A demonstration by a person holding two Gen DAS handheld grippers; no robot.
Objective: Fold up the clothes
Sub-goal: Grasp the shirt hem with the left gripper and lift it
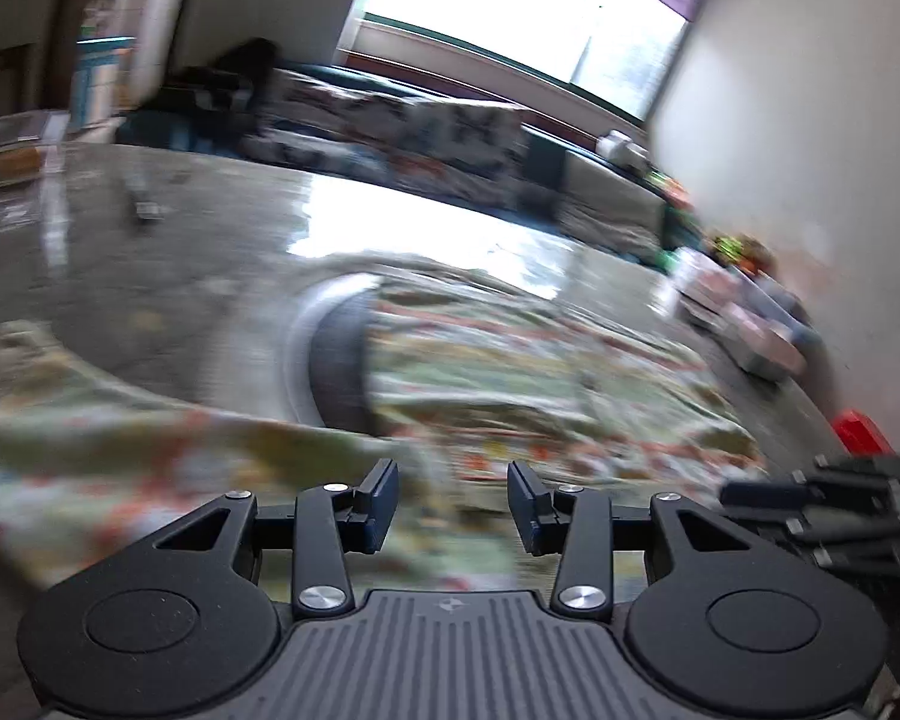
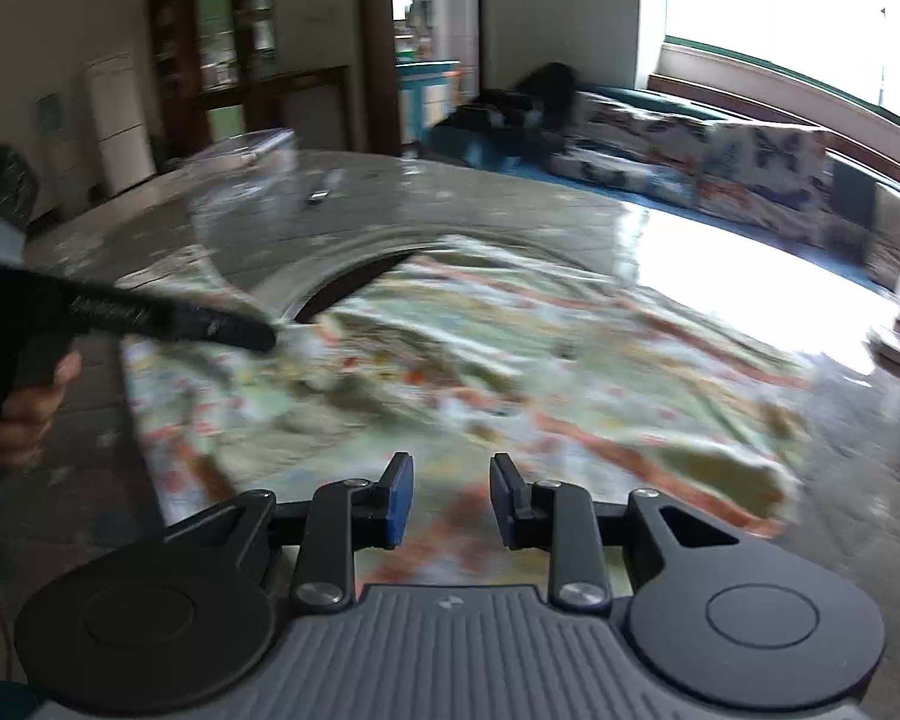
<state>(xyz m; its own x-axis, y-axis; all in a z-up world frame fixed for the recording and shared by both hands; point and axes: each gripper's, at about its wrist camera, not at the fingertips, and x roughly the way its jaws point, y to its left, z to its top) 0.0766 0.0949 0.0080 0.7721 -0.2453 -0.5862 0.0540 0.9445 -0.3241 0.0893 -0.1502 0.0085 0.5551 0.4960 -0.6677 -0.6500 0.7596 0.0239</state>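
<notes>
Nearest the lens in the left wrist view: left gripper point(image 1: 453, 507), jaws parted, nothing between them, poised low over the printed garment point(image 1: 510, 372). Same found in the right wrist view: right gripper point(image 2: 452, 501), jaws parted and empty, hovering over the near edge of the same garment point(image 2: 462, 360).

Garment located at centre frame in both views, spread loosely across the glossy stone-patterned surface point(image 1: 180, 252), partly covering a round dark recess point(image 1: 336, 360) at centre. Both views motion-blurred; fine detail of hems and seams not determinable.

Handling, as judged: thin, light, soft fabric, floral print in pale green and orange; rumpled, with ridges and folds across the middle. Expected to drape and slide readily on the polished surface, with no stiffness to hold a crease unaided. Not fragile. Best taken at an edge or corner, pinching a single layer near the lower frame, one gripper at each side so the cloth lifts evenly; a pinch mid-panel likely to bunch it.

Pose: left gripper seen at left of the right wrist view point(image 2: 150, 318), held by a hand point(image 2: 24, 414), angled down toward the garment's left edge. Right gripper visible at lower right of the left wrist view point(image 1: 822, 510), level and just beside the cloth. Contact with fabric not confirmed for either.
</notes>
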